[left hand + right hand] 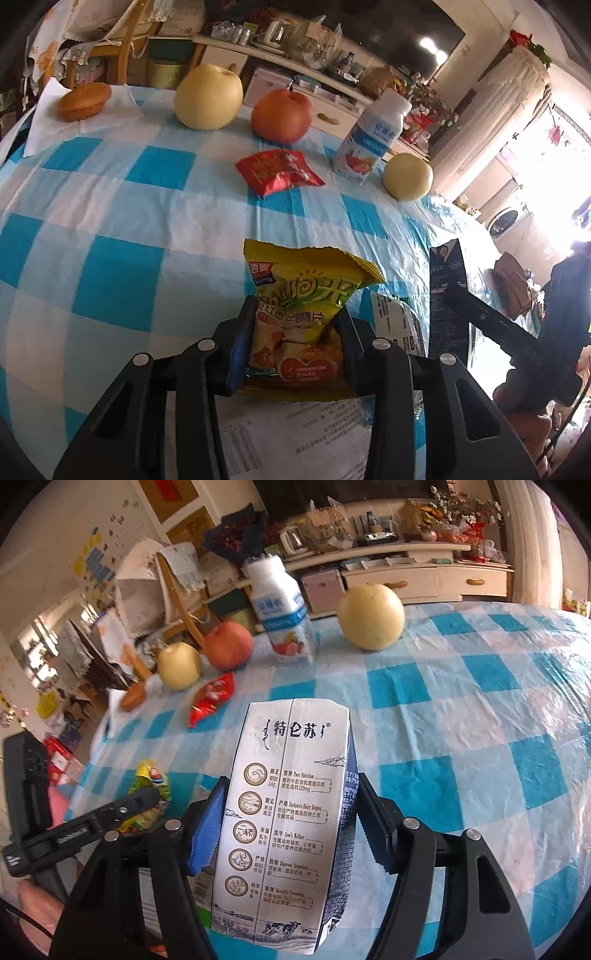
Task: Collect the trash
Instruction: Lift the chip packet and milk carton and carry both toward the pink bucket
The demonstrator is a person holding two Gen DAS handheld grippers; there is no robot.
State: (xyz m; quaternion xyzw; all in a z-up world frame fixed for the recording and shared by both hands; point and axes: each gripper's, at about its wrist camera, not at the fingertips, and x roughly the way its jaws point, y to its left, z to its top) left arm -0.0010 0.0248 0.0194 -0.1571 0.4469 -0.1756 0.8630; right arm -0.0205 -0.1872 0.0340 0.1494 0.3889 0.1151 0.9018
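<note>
Left gripper (295,328) clamped on a yellow snack packet (306,295), pads pressed to both its sides, the packet's torn top edge standing up above the fingers and its lower half crumpled between them. Right gripper (291,808) closed on a white milk carton (284,812), blue pad flat on one side, black ribbed pad on the other, printed back panel facing the camera and the carton tilted slightly. Both held over a blue-and-white checked tablecloth (110,221). Further back on the cloth, lying loose: a red snack wrapper (279,171), well apart from either gripper. Behind it, a red apple (282,114) and a large yellow pear (208,98) side by side, a small brown cake (85,101) on white paper at the far left corner, an upright white yogurt bottle (369,142) with a second pale pear (408,177) just beside it. Under the left gripper, a sheet of printed packaging (295,435) flat on the table edge.
</note>
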